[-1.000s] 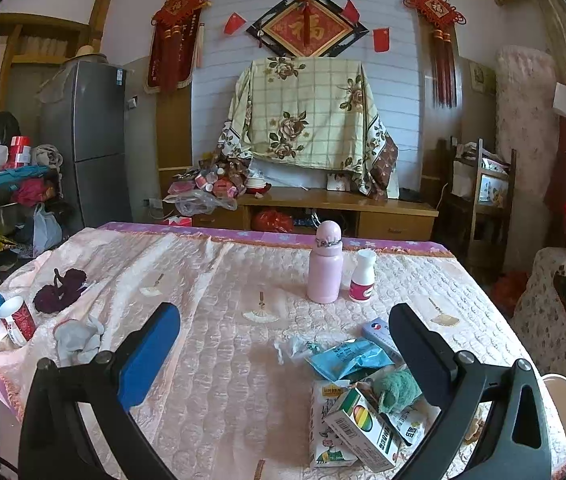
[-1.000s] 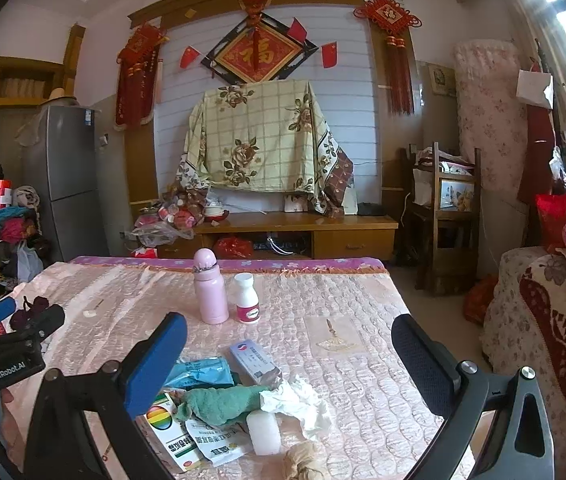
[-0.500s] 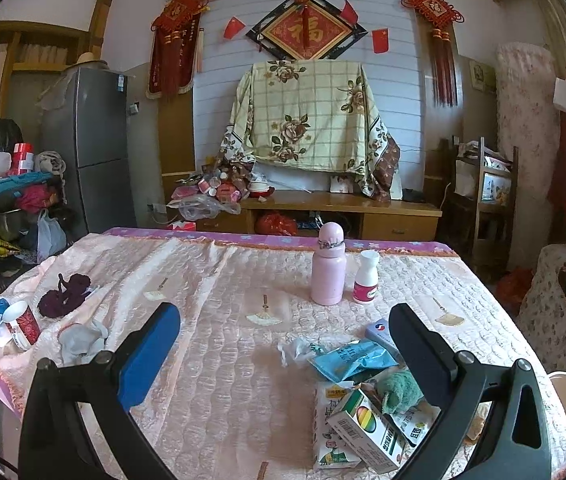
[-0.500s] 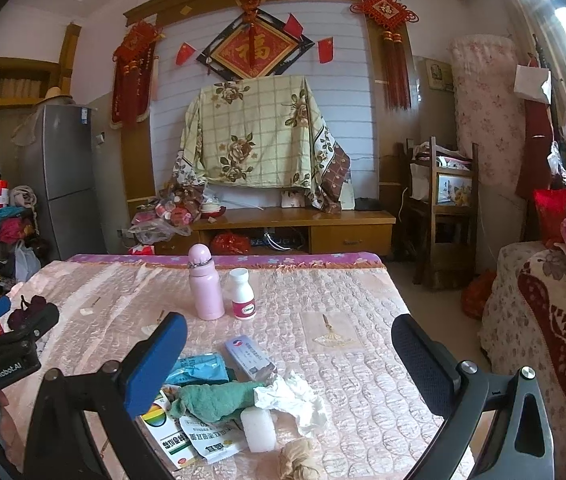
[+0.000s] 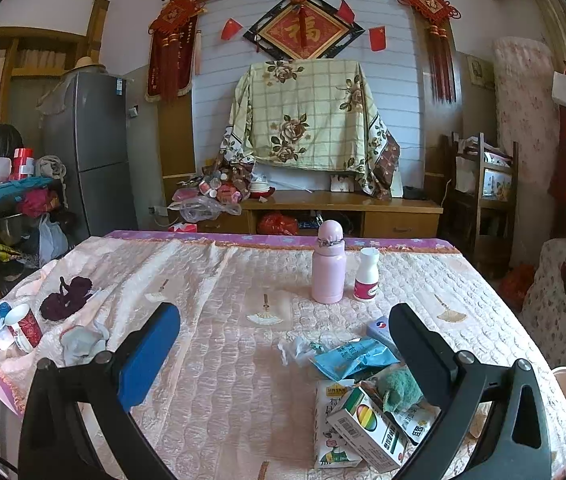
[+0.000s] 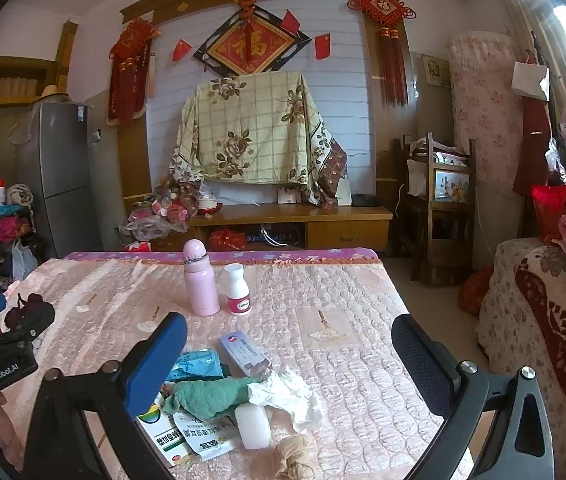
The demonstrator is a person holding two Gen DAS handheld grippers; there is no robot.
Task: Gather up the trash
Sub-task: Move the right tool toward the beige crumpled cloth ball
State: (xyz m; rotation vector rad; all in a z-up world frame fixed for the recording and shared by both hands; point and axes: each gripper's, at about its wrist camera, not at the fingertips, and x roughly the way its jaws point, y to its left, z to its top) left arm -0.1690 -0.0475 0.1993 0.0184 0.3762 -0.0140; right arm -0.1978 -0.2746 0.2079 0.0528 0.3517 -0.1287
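A heap of trash lies at the near right of the pink quilted table [image 5: 219, 360]: a blue wrapper [image 5: 353, 356], a green cloth [image 6: 211, 396], crumpled white tissue [image 6: 287, 396], a carton with a coloured logo [image 5: 367, 428], a flat blue-and-white box [image 6: 245, 354], a small white bottle [image 6: 253, 426] lying down and a beige wad [image 6: 291, 456]. My left gripper [image 5: 283, 344] hangs open above the table, the heap by its right finger. My right gripper [image 6: 289, 354] is open over the heap, holding nothing.
A pink flask [image 5: 328, 268] and a white pill bottle [image 5: 367, 274] stand upright mid-table. At the table's left edge sit a red paper cup [image 5: 25, 326], a dark maroon bundle [image 5: 67, 298] and a grey cloth [image 5: 83, 340]. A floral sofa [image 6: 543, 320] is on the right.
Both cameras have shifted slightly, so the table and heap sit a little differently in view. Both grippers stay open and nothing on the table has moved.
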